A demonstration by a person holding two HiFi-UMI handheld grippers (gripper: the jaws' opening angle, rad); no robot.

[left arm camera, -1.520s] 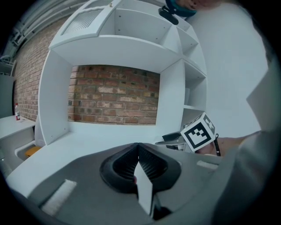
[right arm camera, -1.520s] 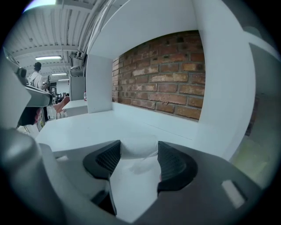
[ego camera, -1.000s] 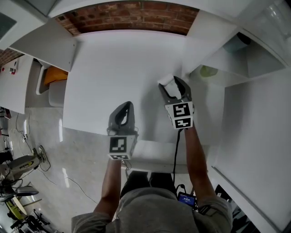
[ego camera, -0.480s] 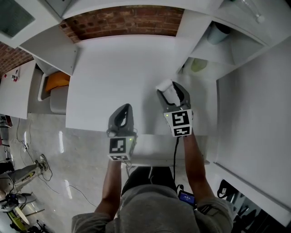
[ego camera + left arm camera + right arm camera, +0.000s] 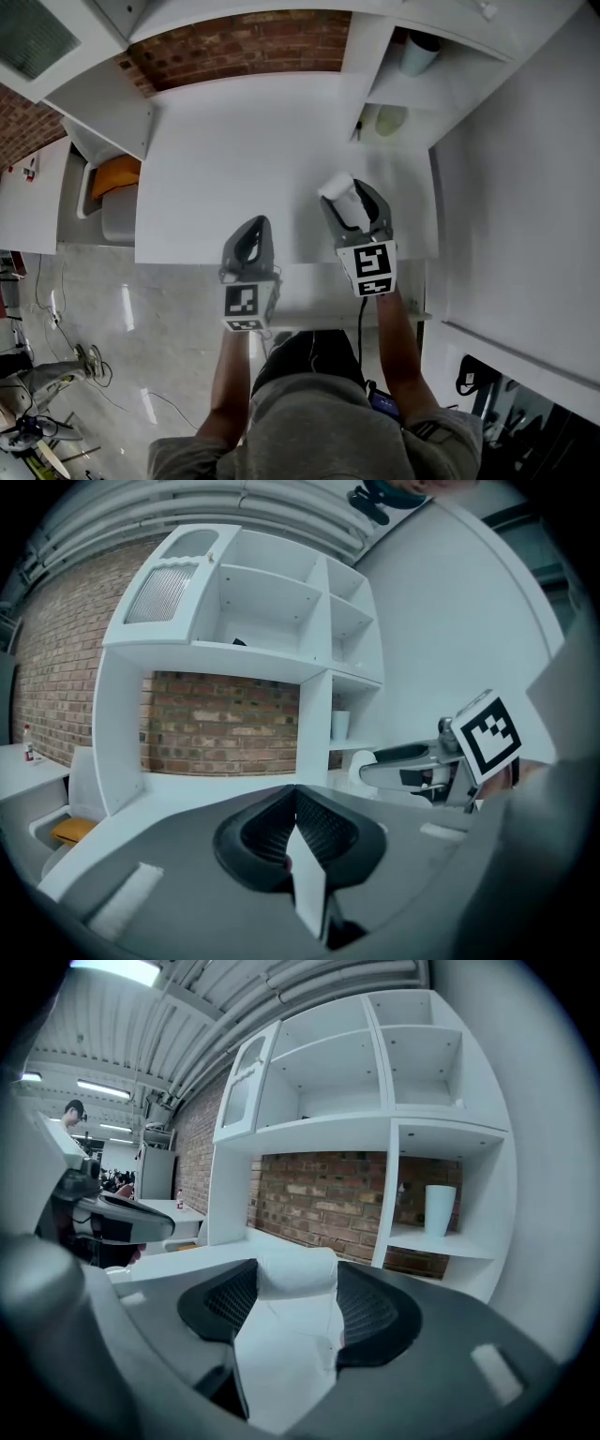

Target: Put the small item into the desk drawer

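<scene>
The small item is a white, roll-like piece, and my right gripper is shut on it above the right part of the white desk. In the right gripper view the item fills the gap between the ribbed black pads. My left gripper hovers over the desk's front edge, shut and empty; its jaws meet in the left gripper view. That view also shows the right gripper off to the right. A white ledge juts out below the desk's front edge; I cannot tell if it is the drawer.
A white shelf unit stands at the desk's back right, with a pale cup and a greenish thing in its compartments. Behind the desk is a brick wall. An orange thing lies in a bin at the left.
My right gripper has drawn back toward the desk's front edge with the white item still in it. The left gripper has stayed put. The head view has shifted a little.
</scene>
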